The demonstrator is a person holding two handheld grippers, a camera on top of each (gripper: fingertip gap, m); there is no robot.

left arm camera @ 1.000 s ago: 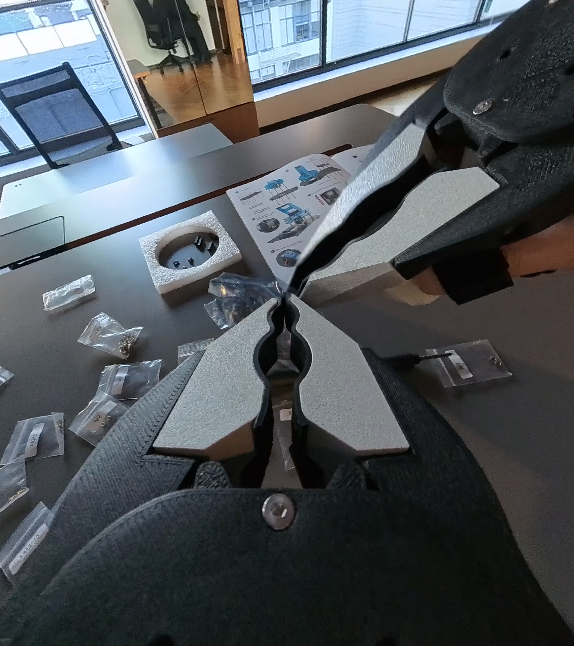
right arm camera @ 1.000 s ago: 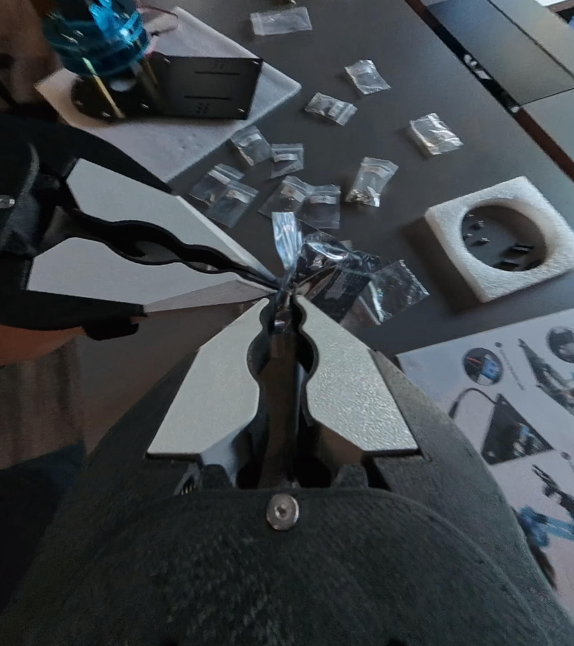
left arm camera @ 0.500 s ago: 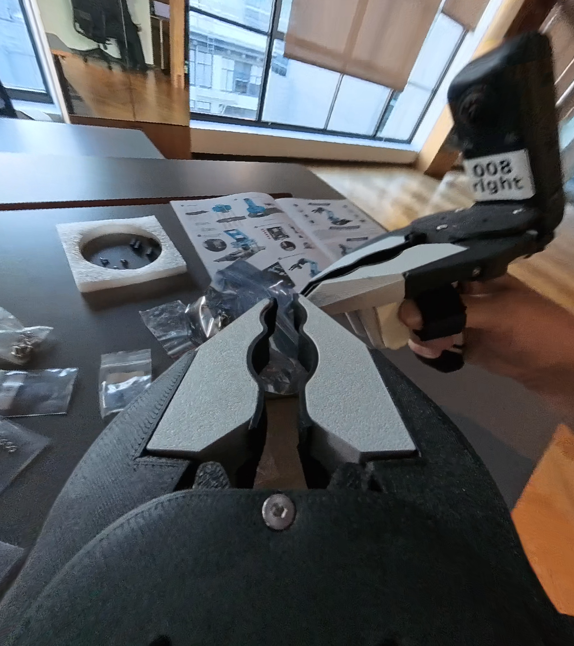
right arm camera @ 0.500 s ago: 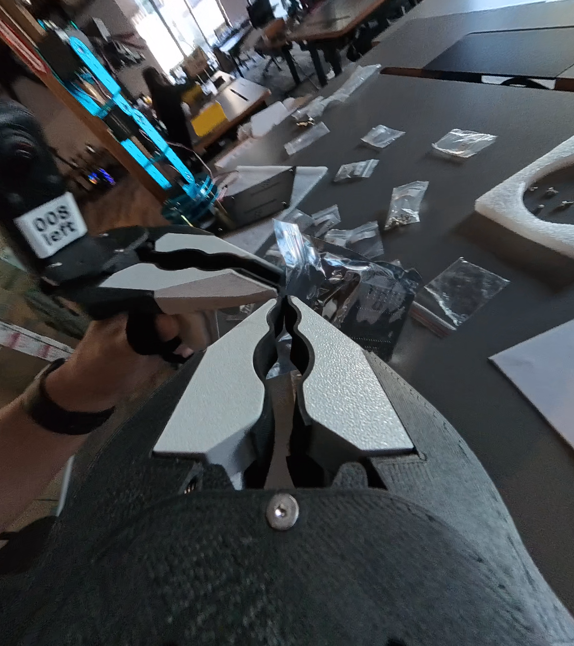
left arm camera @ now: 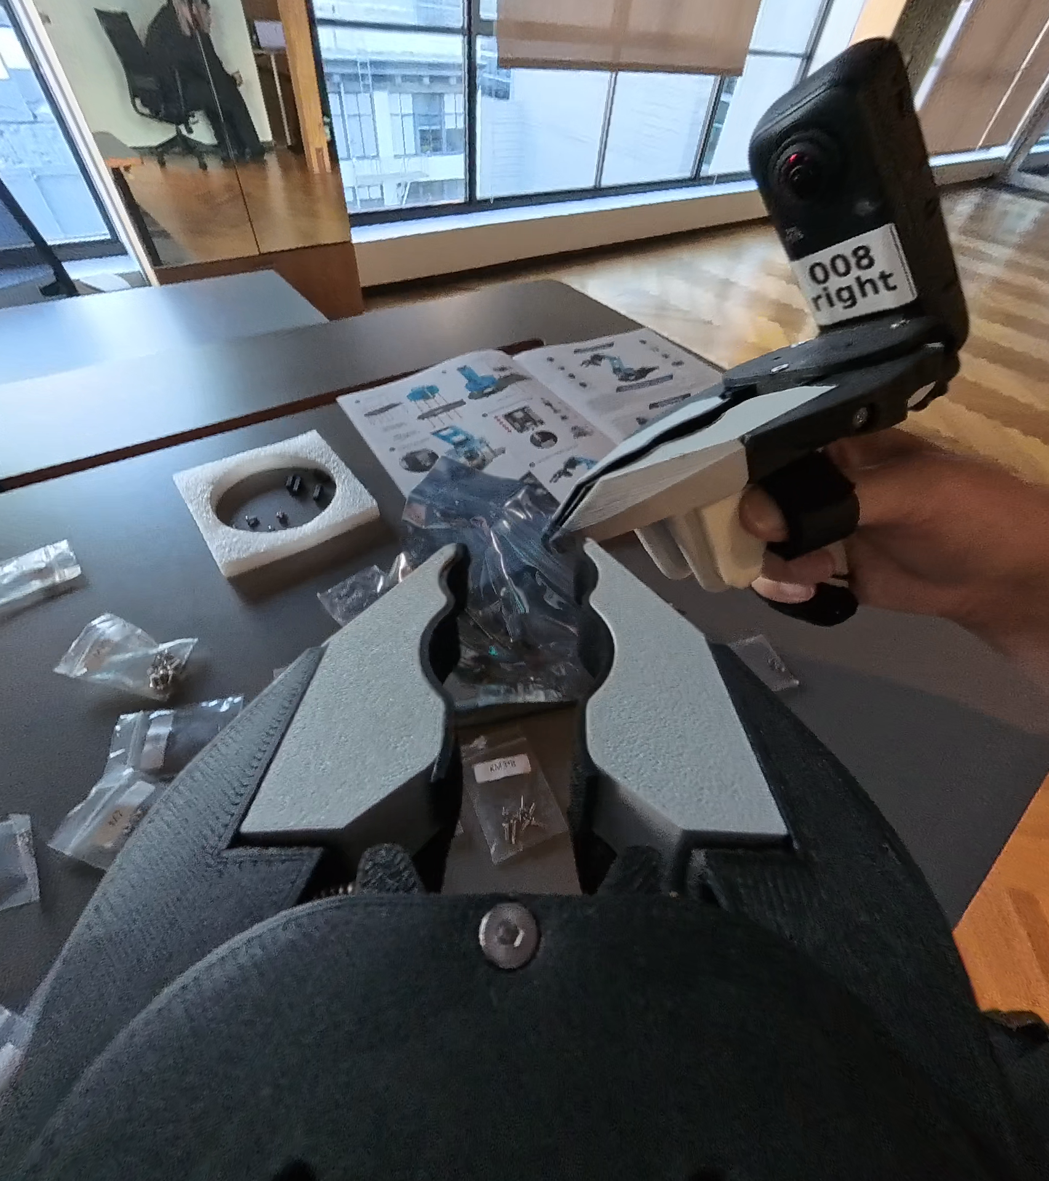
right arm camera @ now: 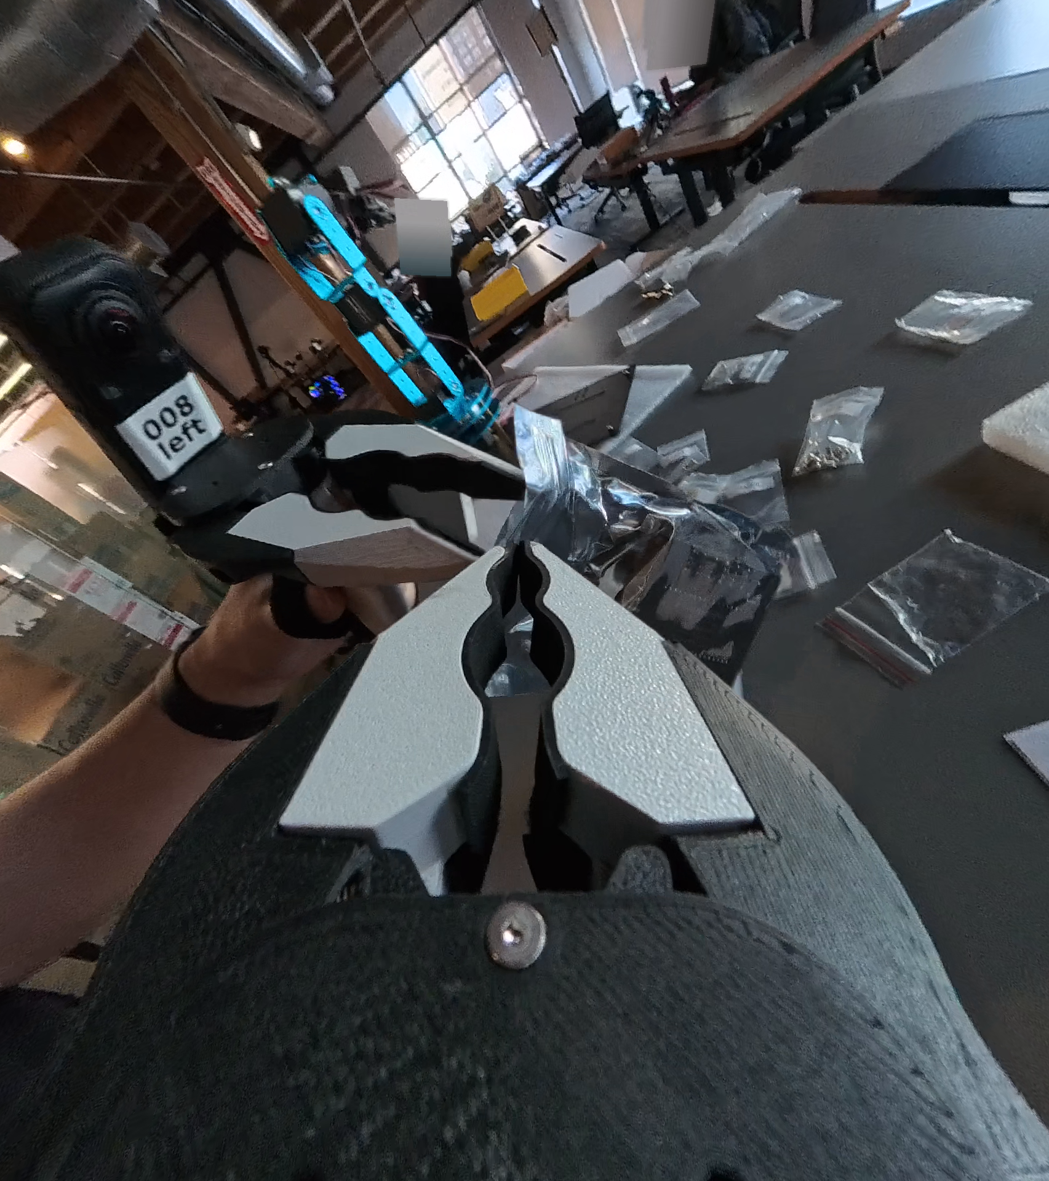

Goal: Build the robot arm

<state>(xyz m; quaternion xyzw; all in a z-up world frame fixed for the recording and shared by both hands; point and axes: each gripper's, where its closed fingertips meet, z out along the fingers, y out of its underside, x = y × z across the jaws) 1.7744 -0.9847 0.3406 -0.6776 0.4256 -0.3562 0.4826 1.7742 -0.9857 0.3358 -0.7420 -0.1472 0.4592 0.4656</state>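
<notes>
To the left of the left gripper (left arm camera: 518,562) small clear zip bags of hardware (left arm camera: 125,652) lie scattered on the dark grey table (left arm camera: 892,735); ahead and left sits a white square foam block with a round well (left arm camera: 275,498); its grey fingers stand apart, the crinkled silvery anti-static bag (left arm camera: 502,575) lying between them, though whether they touch it I cannot tell; beyond lies an open illustrated instruction booklet (left arm camera: 509,415); from the right the right gripper (left arm camera: 550,533) reaches in, tips pressed together on the bag's upper edge; in the right wrist view the right gripper (right arm camera: 525,556) is pinched on that bag (right arm camera: 656,543), the left gripper (right arm camera: 502,489) just to its left.
</notes>
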